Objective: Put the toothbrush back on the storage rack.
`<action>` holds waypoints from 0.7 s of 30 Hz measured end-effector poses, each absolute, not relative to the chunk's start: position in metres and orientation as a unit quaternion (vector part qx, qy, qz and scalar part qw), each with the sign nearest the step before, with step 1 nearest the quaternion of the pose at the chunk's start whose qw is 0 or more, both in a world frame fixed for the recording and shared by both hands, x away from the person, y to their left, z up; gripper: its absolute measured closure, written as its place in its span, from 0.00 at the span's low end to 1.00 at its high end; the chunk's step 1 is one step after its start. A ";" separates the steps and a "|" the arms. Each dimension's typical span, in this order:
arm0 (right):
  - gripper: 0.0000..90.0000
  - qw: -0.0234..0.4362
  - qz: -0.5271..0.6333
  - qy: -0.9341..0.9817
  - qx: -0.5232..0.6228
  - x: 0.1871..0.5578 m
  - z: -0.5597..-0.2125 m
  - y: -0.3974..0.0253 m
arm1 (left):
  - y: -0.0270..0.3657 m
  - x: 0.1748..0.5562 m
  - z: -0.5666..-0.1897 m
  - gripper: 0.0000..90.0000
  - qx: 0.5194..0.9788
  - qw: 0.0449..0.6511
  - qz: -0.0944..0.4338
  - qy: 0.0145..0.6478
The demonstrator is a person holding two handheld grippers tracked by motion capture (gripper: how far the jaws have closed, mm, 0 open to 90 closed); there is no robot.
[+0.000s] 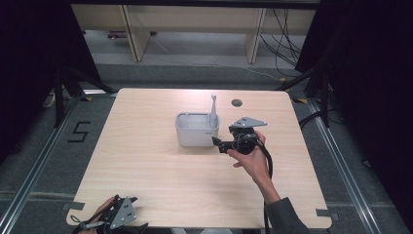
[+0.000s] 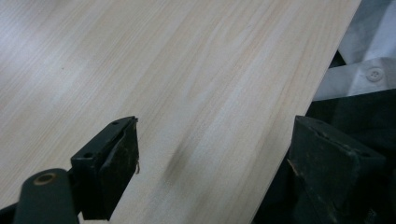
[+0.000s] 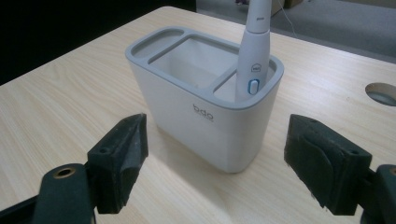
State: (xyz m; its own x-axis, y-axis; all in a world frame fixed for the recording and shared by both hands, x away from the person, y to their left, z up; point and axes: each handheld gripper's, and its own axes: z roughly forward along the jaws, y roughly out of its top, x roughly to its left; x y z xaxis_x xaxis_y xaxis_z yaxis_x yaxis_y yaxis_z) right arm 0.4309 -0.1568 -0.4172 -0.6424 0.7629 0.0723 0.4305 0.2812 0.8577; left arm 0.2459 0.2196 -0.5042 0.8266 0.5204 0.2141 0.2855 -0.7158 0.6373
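Spread jaws of both grippers frame one white holder (image 3: 205,107) with three compartments, one toothbrush (image 3: 254,51) upright.

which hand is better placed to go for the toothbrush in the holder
Right, most likely. The right claw sits open just beside the white holder, facing the electric toothbrush that stands upright in its end compartment. The left claw is open too, but back over the table's near edge.
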 end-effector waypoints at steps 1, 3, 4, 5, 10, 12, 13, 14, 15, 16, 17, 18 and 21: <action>0.25 0.174 0.465 0.775 0.391 0.429 -0.418 -0.155 | 0.220 0.246 -0.504 0.17 0.906 0.304 0.194 0.223; 0.25 0.176 0.460 0.781 0.384 0.428 -0.419 -0.157 | 0.220 0.246 -0.504 0.17 0.905 0.305 0.194 0.223; 0.24 0.173 0.461 0.781 0.385 0.427 -0.420 -0.157 | 0.220 0.246 -0.504 0.17 0.906 0.304 0.194 0.222; 0.24 0.172 0.463 0.778 0.389 0.426 -0.422 -0.155 | 0.220 0.246 -0.504 0.17 0.906 0.303 0.194 0.222; 0.24 0.163 0.450 0.786 0.391 0.420 -0.428 -0.155 | 0.221 0.247 -0.504 0.17 0.907 0.300 0.195 0.221; 0.24 0.165 0.448 0.787 0.390 0.418 -0.430 -0.155 | 0.220 0.247 -0.504 0.17 0.907 0.300 0.197 0.221; 0.23 0.167 0.449 0.786 0.390 0.418 -0.432 -0.155 | 0.220 0.246 -0.504 0.17 0.907 0.300 0.198 0.222; 0.23 0.166 0.447 0.790 0.386 0.417 -0.432 -0.155 | 0.220 0.246 -0.504 0.17 0.908 0.299 0.196 0.221; 0.23 0.160 0.450 0.786 0.393 0.415 -0.433 -0.154 | 0.220 0.246 -0.504 0.17 0.905 0.303 0.195 0.224; 0.23 0.163 0.446 0.790 0.388 0.414 -0.434 -0.155 | 0.220 0.246 -0.504 0.17 0.906 0.302 0.196 0.224; 0.23 0.165 0.446 0.790 0.388 0.413 -0.434 -0.155 | 0.220 0.247 -0.504 0.17 0.906 0.301 0.198 0.224; 0.23 0.170 0.445 0.793 0.380 0.413 -0.435 -0.156 | 0.221 0.247 -0.504 0.17 0.906 0.301 0.198 0.223; 0.23 0.163 0.445 0.790 0.388 0.410 -0.439 -0.156 | 0.220 0.246 -0.504 0.17 0.906 0.303 0.194 0.224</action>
State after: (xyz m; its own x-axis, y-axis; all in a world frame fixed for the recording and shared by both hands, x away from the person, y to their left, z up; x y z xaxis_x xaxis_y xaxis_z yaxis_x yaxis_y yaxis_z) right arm 0.4098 -0.1558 -0.4391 -0.6458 0.7584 0.0884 0.4687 0.3023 0.8300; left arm 0.2461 0.2201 -0.5044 0.8239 0.5238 0.2163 0.2881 -0.7158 0.6361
